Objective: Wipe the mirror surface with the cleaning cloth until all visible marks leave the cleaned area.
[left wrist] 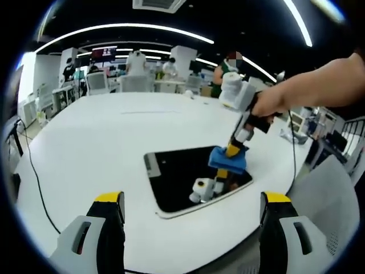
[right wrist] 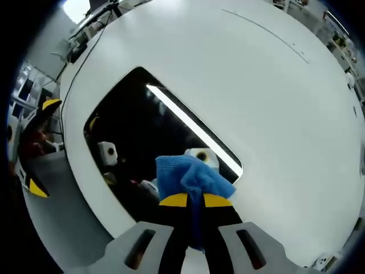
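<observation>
A rectangular mirror (left wrist: pixel 182 174) lies flat on the round white table (left wrist: pixel 102 137), its dark glass reflecting the ceiling. My right gripper (left wrist: pixel 231 153) comes down from the right, held by a hand, and is shut on a blue cleaning cloth (left wrist: pixel 228 160) pressed to the mirror's right part. In the right gripper view the blue cloth (right wrist: pixel 191 177) bunches between the closed yellow-tipped jaws of my right gripper (right wrist: pixel 195 200), over the mirror (right wrist: pixel 131 125). My left gripper (left wrist: pixel 194 214) stands open near the table's front edge, short of the mirror, with nothing between its fingers.
The white table (right wrist: pixel 274 97) spreads wide beyond the mirror. A black cable (left wrist: pixel 37 182) hangs over its left edge. Desks, chairs and people fill the room behind. A grey chair (left wrist: pixel 325 205) stands at the right.
</observation>
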Demonstrator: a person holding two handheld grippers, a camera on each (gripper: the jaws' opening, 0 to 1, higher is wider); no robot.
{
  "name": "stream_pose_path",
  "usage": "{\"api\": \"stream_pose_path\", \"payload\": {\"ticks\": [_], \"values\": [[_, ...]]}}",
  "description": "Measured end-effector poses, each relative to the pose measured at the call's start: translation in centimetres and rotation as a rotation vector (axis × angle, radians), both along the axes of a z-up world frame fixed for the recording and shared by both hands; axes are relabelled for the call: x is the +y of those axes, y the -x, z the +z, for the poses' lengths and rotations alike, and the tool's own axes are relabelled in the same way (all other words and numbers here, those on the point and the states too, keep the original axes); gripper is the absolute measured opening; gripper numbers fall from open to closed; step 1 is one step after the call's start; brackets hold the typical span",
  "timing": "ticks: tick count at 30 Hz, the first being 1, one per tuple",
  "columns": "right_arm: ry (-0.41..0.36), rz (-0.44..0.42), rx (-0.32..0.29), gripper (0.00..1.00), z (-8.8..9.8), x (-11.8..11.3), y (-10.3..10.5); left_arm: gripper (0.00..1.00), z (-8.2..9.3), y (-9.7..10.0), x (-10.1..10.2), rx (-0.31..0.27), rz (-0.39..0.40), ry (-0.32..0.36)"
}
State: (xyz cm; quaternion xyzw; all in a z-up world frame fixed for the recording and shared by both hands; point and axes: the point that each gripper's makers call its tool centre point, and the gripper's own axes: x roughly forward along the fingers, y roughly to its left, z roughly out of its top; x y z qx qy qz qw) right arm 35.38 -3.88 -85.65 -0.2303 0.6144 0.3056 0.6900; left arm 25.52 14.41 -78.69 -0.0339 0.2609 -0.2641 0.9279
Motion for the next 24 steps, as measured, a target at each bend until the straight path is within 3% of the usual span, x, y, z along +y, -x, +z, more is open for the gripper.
{"api": "stream_pose_path", "payload": {"ticks": [13,24], "values": [[0.035,0.052,-0.046,0.02,-0.4,0.1,-0.2,0.99,0.1,-0.1,0.2,-0.001,0.020,0.021],[0.036,0.043,-0.053,0.02,-0.1,0.0,1.1,0.99,-0.1,0.0,0.1,0.008,0.011,0.023]]}}
